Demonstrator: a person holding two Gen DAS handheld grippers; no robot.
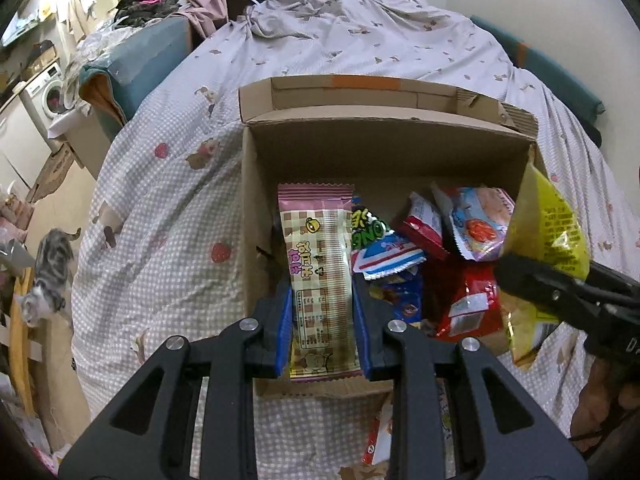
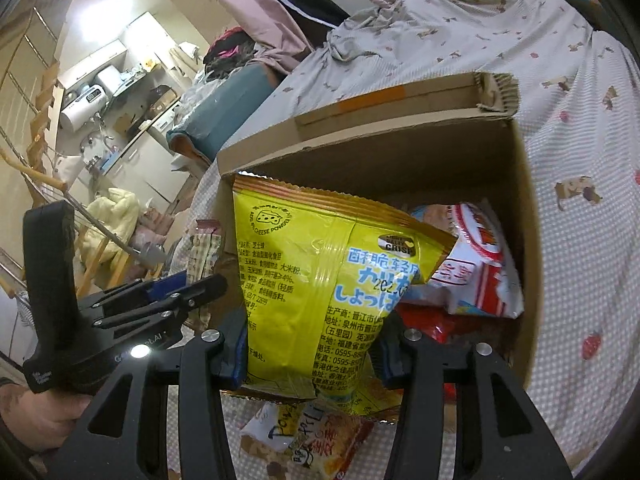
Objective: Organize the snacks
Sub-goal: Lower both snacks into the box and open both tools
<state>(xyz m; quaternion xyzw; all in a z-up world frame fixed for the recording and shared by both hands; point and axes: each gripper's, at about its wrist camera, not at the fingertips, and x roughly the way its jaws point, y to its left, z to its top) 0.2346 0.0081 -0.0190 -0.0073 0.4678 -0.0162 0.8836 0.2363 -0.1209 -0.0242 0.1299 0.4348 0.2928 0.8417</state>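
Left hand-held gripper point(image 1: 322, 316) is pinching a pink checkered snack bar point(image 1: 320, 276), right hand-held gripper point(image 2: 312, 350) is clamping a yellow chip bag point(image 2: 316, 280), both hanging over the cardboard box point(image 1: 384, 136) of snacks point(image 1: 460, 240) sitting on the bed point(image 1: 168, 184).

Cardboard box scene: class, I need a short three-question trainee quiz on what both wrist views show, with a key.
1. True or false: the left gripper is shut on a pink checked wafer packet.
2. What does the right gripper hold? A) red pouch B) yellow chip bag C) nothing
3. Fill in: both packets hang over the open cardboard ____.

Key: 1 true; 2 B; 3 box
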